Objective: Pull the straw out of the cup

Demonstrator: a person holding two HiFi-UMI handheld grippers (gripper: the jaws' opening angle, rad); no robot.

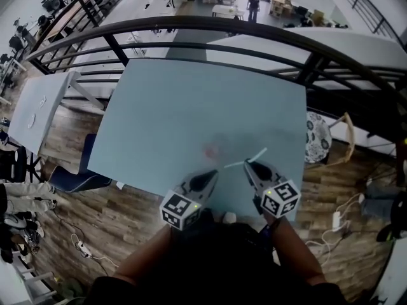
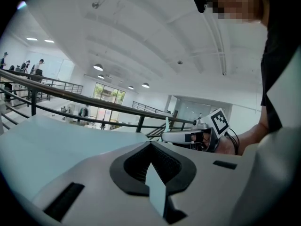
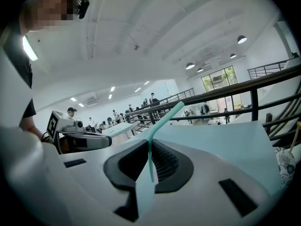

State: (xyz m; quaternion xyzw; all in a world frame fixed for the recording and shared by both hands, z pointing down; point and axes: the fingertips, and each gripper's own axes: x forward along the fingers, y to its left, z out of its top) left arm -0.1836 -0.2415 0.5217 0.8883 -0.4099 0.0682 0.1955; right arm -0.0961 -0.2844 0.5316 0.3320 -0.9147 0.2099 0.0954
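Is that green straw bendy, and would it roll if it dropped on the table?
Probably bendy: the straw kinks just above the right claw, though both parts are straight, so fairly stiff. It looks thin, so likely very light. On the smooth table it might roll, but the kink could stop it.

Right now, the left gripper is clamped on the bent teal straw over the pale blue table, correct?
Wrong gripper. The right gripper is clamped on the bent teal straw over the pale blue table; the right gripper view shows the straw pinched between its jaws. The left gripper has its jaws together with nothing between them.
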